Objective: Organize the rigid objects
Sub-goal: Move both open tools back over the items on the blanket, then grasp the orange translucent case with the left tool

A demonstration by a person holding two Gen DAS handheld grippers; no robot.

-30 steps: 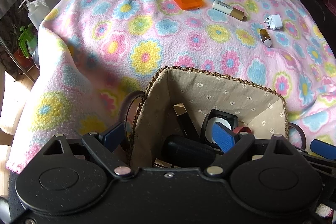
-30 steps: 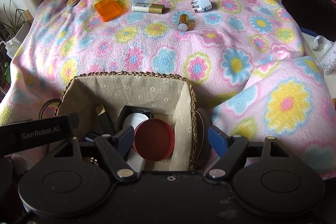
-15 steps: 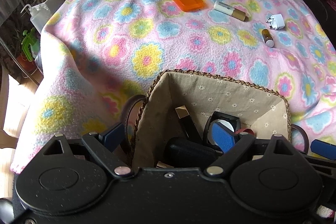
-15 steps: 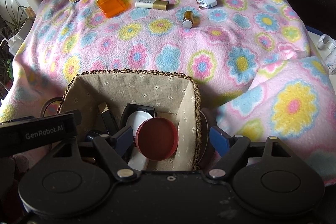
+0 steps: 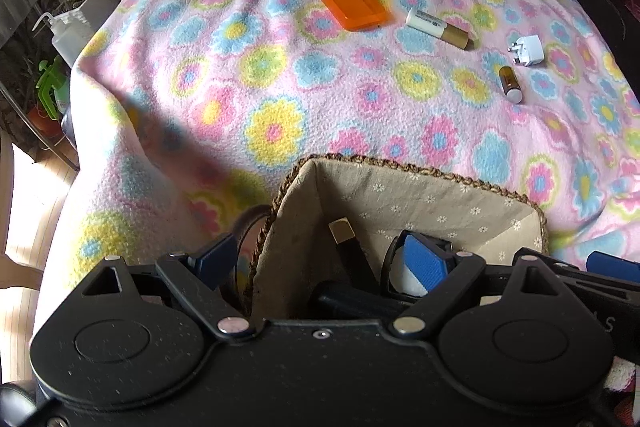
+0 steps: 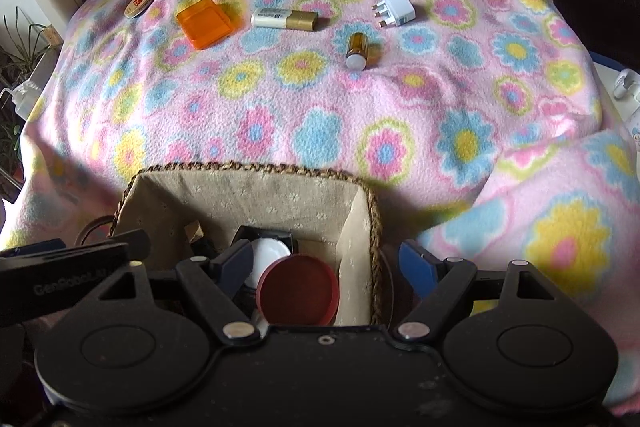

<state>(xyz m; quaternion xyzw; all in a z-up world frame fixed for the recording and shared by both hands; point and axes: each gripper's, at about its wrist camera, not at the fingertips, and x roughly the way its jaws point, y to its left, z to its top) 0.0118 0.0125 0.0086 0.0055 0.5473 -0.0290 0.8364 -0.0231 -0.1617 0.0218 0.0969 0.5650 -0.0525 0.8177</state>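
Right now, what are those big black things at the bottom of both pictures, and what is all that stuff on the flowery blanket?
Those black shapes are two hand-held grabbers, a bit like big tongs. A person holds one in each hand, and each has a small camera looking along its two blue-tipped fingers. So one picture comes from the left gripper and the other from the right gripper.

Both hang over a woven basket with a cloth lining. Inside it you can see a round red lid, among other things.

Neither grabber is holding anything; their fingers stand apart, one inside the basket and one outside.

Still on the blanket are a round tin, an orange box, a white and gold tube, a small brown bottle and a white plug.
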